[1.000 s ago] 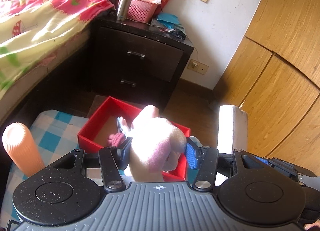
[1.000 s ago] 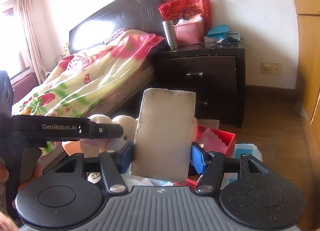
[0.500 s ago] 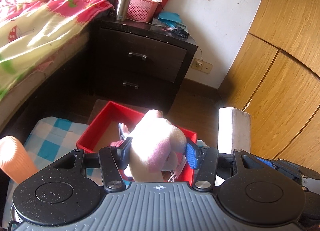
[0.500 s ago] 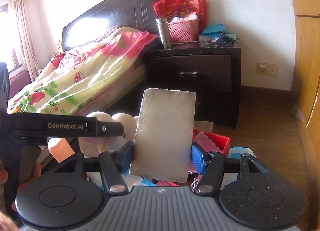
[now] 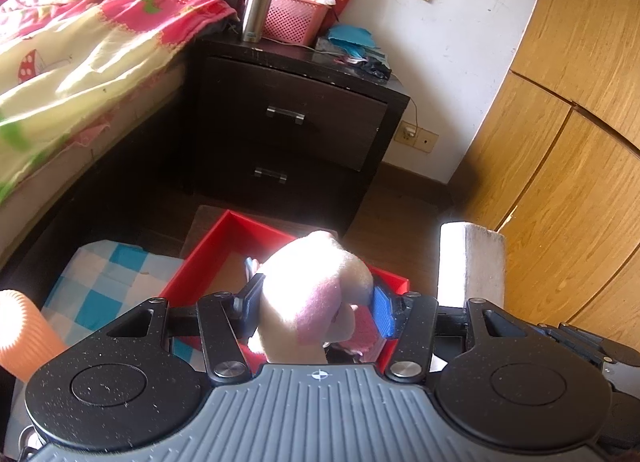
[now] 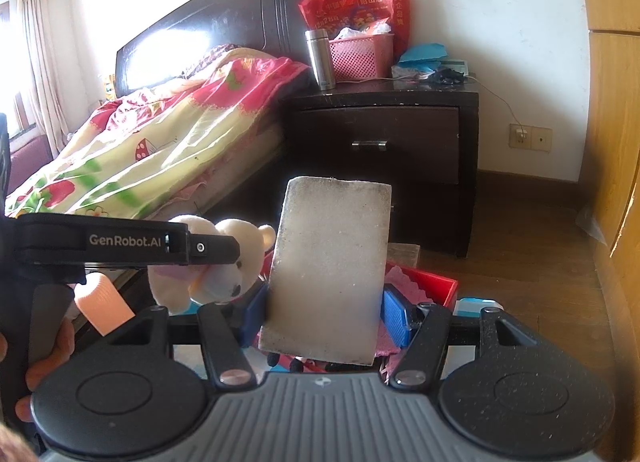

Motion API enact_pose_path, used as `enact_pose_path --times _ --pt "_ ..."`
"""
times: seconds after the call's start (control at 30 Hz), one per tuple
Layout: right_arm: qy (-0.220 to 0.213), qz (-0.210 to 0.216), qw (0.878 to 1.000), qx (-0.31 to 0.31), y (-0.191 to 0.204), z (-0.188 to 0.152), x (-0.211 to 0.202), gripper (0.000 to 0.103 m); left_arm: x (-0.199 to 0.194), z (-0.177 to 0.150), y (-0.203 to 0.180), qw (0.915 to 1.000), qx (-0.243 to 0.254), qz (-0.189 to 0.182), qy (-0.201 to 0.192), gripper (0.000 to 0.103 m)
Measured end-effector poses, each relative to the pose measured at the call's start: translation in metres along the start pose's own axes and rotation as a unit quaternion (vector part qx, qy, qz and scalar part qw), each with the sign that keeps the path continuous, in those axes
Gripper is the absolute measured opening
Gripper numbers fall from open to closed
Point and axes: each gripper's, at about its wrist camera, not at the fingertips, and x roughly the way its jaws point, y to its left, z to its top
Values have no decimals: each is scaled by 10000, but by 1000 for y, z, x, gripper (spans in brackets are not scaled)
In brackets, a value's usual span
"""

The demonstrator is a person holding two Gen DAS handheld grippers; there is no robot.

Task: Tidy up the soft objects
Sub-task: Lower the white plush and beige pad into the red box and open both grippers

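Both tools are loaded — the left gripper (image 5: 314, 304) is clenched on the plush (image 5: 308, 302), the right gripper (image 6: 324, 312) on the sponge (image 6: 330, 274), both above the red box (image 5: 224, 246). Next, I judge: lower and let go inside its walls.

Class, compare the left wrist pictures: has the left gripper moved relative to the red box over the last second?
Yes. The left gripper, shut on the plush toy, has advanced over the red box toward the nightstand.
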Motion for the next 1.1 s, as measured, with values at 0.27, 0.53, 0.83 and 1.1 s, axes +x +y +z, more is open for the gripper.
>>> enact_pose_path --times 0.27,0.53,0.83,1.1 --pt "-46 6 10000 -85 -2 11 24 38 28 4 10 9998 -111 92 102 54" --pt "34 12 9999 125 -25 11 52 38 63 9 21 9991 -286 235 181 54" --pt "239 -29 9993 287 -42 5 82 38 94 11 30 9980 -415 380 279 55" --pt "500 -102 9981 355 -47 -7 116 38 115 8 44 9966 -502 546 359 56"
